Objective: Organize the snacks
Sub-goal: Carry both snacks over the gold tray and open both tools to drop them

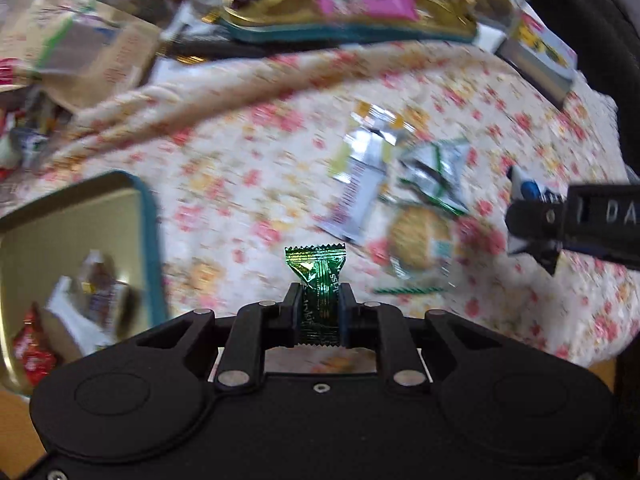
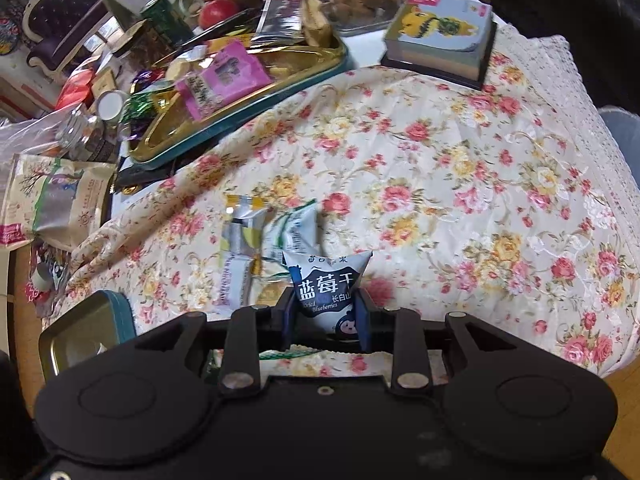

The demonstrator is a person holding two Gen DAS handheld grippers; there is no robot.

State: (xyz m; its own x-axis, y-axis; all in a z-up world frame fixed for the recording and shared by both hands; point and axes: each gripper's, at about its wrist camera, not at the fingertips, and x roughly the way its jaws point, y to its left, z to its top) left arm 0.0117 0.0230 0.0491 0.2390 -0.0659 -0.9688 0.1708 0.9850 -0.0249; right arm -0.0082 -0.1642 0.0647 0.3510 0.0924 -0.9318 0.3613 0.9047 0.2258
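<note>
Green foil candy wrapper (image 1: pixel 318 280) pinched upright between the pressed-together jaws of the left gripper (image 1: pixel 319 304), above the floral tablecloth (image 1: pixel 248 152). White-and-blue dried-blueberry packet (image 2: pixel 326 286) clamped between the jaws of the right gripper (image 2: pixel 325 312), print facing the camera, also above the cloth.

Loose snacks on the cloth, seen in the left wrist view:
- silver-and-yellow bar wrapper (image 1: pixel 360 184), lying flat;
- silver-and-green pouch (image 1: pixel 438 172), just beside the bar wrapper;
- round biscuit in clear wrap (image 1: pixel 420 238), touching the pouch's near edge.

Same bar wrapper (image 2: pixel 240 248) and pouch (image 2: pixel 294 230) visible in the right wrist view, just beyond the blueberry packet.

Gold tin with teal rim (image 1: pixel 150 240) at near left, holding a red packet (image 1: pixel 32 354) and other wrapped pieces, blurred. Second gold tray with teal rim (image 2: pixel 280 88) at the far side of the table, loaded with a pink packet (image 2: pixel 228 74) and mixed sweets. Boxed item with yellow print (image 2: pixel 440 36) at far right, resting on the cloth edge. Paper pouch (image 2: pixel 52 200) at far left. Red apples (image 2: pixel 218 12) behind the far tray.

Left wrist view motion-blurred; fine print unreadable.
</note>
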